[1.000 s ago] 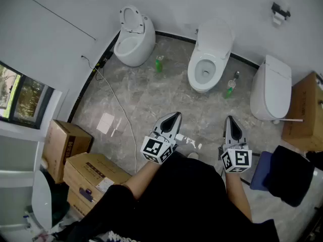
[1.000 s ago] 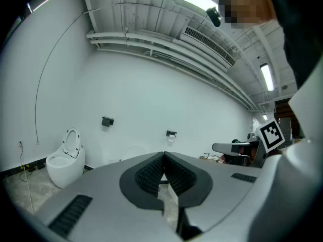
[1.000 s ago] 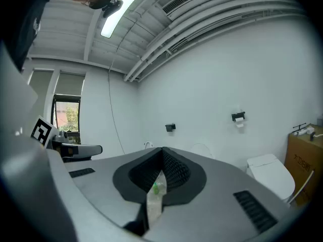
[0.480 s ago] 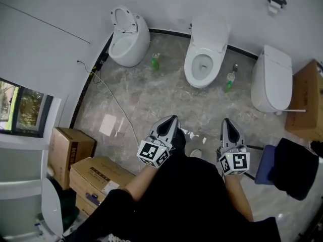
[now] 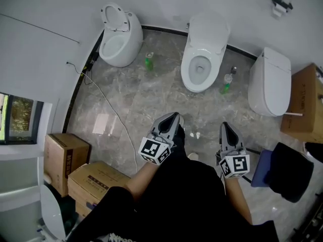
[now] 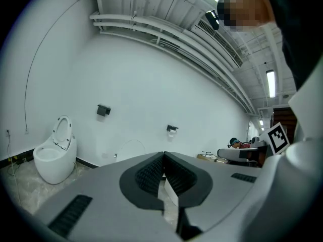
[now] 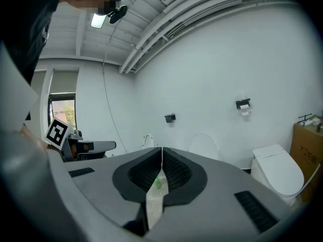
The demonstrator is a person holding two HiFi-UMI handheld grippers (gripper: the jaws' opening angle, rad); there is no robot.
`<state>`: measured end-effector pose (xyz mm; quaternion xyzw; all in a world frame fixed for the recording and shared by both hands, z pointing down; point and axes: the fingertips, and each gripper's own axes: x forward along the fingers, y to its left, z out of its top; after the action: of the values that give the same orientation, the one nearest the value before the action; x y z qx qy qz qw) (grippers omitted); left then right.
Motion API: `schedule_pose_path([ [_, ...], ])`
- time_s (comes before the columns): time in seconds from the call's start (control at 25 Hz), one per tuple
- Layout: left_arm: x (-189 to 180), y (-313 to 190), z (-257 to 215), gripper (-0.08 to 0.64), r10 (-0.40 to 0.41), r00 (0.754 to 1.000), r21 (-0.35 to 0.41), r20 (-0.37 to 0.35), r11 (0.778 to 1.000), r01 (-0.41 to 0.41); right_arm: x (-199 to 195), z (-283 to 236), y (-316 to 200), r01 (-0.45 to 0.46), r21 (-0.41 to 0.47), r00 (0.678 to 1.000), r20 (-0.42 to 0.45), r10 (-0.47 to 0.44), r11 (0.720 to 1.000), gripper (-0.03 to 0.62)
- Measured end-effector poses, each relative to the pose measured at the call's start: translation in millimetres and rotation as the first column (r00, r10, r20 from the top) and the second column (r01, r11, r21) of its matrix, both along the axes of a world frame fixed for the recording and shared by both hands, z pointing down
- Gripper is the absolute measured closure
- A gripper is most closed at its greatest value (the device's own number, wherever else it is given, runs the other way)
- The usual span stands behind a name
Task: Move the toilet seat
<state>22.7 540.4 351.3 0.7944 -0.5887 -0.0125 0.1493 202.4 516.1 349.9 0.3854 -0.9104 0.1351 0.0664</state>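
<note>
Both claws are clenched tight and empty. The left gripper [image 5: 174, 116] and right gripper [image 5: 225, 127] hang side by side above the floor [image 5: 146, 100], touching nothing. Two shut boxes [image 5: 93, 185] sit at the left. Farther off, three toilets line the wall. The left toilet [image 5: 117, 40] has its seat [image 5: 112, 15] raised, the middle toilet [image 5: 202, 59] shows an open bowl with the lid up, and the right toilet [image 5: 270, 82] is closed. Green bottles [image 5: 149, 61] stand between them.
</note>
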Motion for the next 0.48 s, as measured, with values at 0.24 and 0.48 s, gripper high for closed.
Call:
schedule_pose_path([
  [0.24,-57.9,-57.7,12.7,0.546,0.028,0.997,-0.043,-0.073,0.999,-0.031,-59.2,-7.4,-55.4,0.076,0.023,0.997,-0.03,-0.076,0.997,0.56],
  [0.48,-88.9,-118.3,17.8,0.546,0.1,0.992,-0.044,-0.08,0.994,-0.104,-99.1,-15.2,-121.7,0.01,-0.006,0.999,0.038,-0.01,1.0,0.56],
])
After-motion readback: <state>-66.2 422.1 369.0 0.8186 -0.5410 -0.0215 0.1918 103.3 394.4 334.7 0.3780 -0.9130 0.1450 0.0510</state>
